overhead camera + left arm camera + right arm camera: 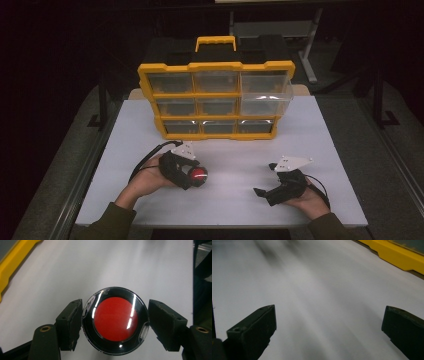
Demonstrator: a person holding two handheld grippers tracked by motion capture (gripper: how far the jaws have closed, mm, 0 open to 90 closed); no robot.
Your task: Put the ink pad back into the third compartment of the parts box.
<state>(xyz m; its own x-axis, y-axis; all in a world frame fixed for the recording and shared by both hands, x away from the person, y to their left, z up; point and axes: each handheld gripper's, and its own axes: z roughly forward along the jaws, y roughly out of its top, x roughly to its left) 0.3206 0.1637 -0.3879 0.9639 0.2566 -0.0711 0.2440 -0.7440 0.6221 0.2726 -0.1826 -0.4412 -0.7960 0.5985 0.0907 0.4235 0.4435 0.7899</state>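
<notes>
A round black puck with a glossy red centre under a clear shiny cover sits between the jaws of the left claw, pinched at both sides, low over the white surface. From the high view the puck shows just as a red spot at the left claw, in front of the yellow-framed organiser of clear plastic drawers. The right claw is spread wide with bare white surface between its jaws, and it rests at the near right.
</notes>
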